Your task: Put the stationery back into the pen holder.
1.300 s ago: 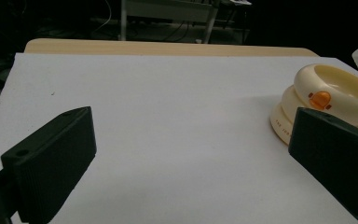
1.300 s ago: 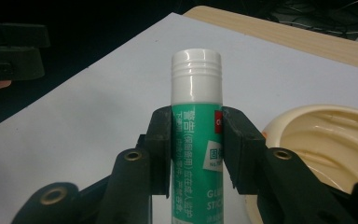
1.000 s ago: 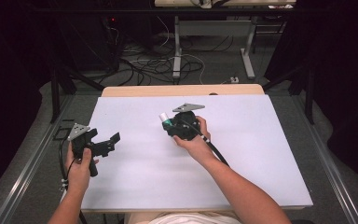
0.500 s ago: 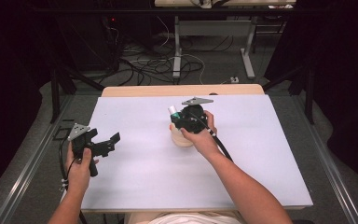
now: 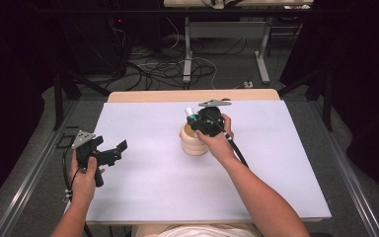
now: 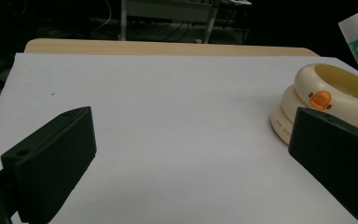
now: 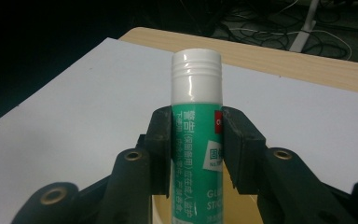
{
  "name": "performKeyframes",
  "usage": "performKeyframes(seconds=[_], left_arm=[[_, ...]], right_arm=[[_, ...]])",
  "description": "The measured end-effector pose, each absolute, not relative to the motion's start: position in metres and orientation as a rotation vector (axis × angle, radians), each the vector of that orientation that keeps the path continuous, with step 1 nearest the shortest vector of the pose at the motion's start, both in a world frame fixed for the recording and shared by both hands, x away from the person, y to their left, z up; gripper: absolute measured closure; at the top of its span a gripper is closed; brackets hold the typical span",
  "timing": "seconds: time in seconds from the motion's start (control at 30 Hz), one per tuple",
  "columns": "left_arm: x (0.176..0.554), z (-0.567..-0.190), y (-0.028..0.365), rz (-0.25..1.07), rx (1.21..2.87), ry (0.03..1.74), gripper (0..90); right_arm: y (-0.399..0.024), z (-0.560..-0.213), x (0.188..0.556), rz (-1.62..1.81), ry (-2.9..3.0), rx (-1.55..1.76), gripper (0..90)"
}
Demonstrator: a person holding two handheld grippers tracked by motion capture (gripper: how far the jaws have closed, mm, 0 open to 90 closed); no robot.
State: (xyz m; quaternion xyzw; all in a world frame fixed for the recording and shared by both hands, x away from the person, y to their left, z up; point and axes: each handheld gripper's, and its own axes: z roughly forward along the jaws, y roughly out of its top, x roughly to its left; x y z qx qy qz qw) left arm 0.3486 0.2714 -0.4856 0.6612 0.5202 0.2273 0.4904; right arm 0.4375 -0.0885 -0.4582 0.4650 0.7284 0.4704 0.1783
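Glue stick [image 7: 196,140] clamped in right hand-held gripper [image 7: 196,154] (white cap outward).

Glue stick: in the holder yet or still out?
Mostly out. The right gripper clamps the glue stick upright above the cream holder; whether its base has entered the opening cannot be told.

Hidden ends and cut edges

The glue stick's [image 7: 196,140] lower end is cut off below the jaws; the holder's [image 6: 326,100] near side hides behind one jaw.

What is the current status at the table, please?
Right gripper shut on glue stick, above cream holder. Left gripper open, idle. Nothing in the way.
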Motion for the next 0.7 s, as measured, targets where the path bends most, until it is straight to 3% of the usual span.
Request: performKeyframes(seconds=[0.7], left_arm=[[0.349,-0.486,0.271,0.551,1.607,1.263,0.5]], right_arm=[[-0.087,-0.472,0.452,1.277,2.041,1.334,65.5]])
